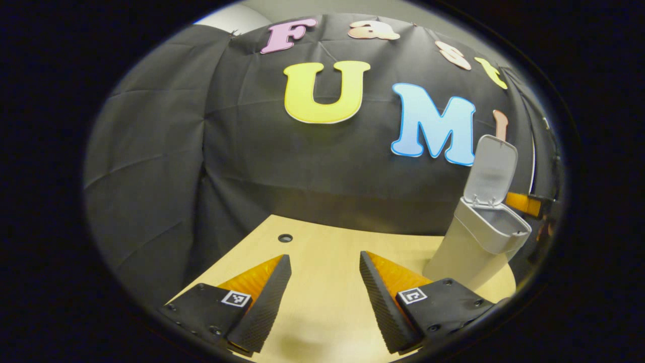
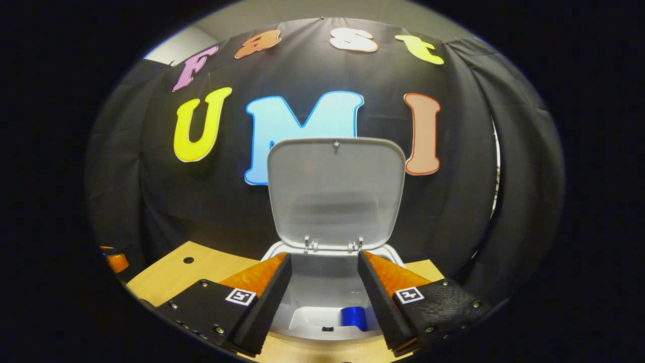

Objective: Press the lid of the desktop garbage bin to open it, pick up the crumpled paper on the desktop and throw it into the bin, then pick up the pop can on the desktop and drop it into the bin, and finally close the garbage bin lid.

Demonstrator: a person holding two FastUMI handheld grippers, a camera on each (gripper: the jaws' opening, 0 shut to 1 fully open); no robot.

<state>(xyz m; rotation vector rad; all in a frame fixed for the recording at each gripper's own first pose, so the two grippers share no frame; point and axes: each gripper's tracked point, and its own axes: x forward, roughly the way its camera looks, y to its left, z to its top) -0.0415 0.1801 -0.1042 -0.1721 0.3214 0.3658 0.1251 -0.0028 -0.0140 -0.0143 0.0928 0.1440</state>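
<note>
The white desktop garbage bin [image 1: 471,252] stands on the wooden desktop [image 1: 322,302] at the right of the left gripper view, its lid [image 1: 491,169] raised upright. My left gripper [image 1: 322,297] is open over bare desk, to the left of the bin, with nothing between its fingers. In the right gripper view the bin's lid [image 2: 336,189] stands open straight ahead, and my right gripper [image 2: 322,297] hangs open right above the bin's mouth [image 2: 322,282]. A blue pop can [image 2: 354,318] lies at the bottom of the bin. I cannot make out the crumpled paper.
The black cloth wall closes the back of the desk just behind the bin. A small round hole [image 1: 285,237] sits in the desktop near the far edge, also seen as the hole [image 2: 188,260]. The other gripper's finger [image 2: 117,261] pokes in at the far left of the right gripper view.
</note>
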